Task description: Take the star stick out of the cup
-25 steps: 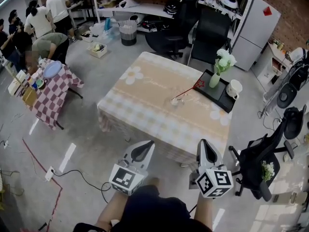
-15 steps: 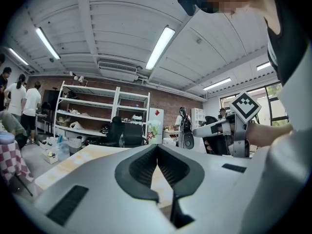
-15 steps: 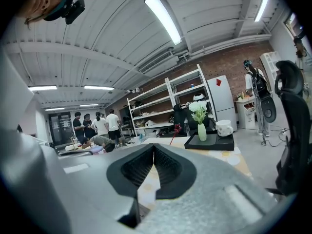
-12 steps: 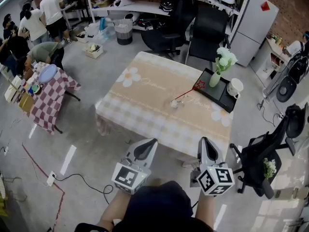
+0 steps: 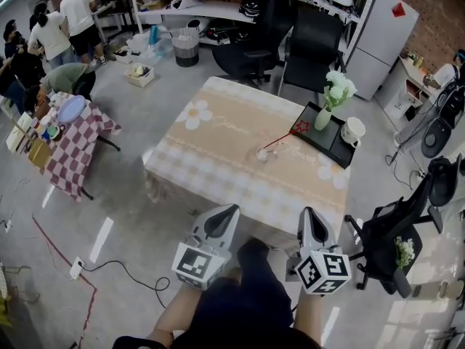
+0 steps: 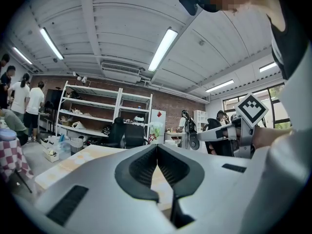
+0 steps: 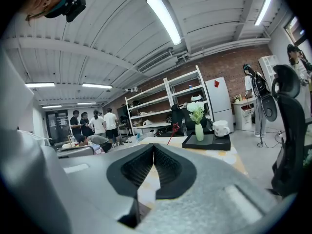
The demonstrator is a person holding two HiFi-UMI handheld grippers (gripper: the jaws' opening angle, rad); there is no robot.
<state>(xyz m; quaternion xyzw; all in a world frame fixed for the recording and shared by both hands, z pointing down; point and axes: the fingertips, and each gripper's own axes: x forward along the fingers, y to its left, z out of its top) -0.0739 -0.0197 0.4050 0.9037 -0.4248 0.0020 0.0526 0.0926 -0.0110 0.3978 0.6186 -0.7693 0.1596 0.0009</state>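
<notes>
Red and white checks are covering a small side table (image 5: 73, 147) far on the left, and people (image 5: 54, 31) are standing near it. A black cable (image 5: 120, 262) is lying on the grey floor (image 5: 131, 191) close by.

The left claw (image 5: 227, 213) is hanging in the air just before the near edge of the big table (image 5: 218, 151). Its jaws are pressing together with nothing in them.

A little clear cup (image 5: 262, 153) is sitting on the table, a bit right of the middle. The star stick (image 5: 282, 139) is leaning in it, with its red star pointing at a black tray (image 5: 330, 147). A vase (image 5: 323, 119) of white flowers and a white mug (image 5: 353, 131) are standing on that tray, at the table's far right edge.

The right claw (image 5: 311, 214) is closed and holding nothing too. Both claws are well apart from the cup, with only bare cloth lying between them.

A black chair (image 5: 396, 242) is standing near the table's right corner, crowding the right side.
</notes>
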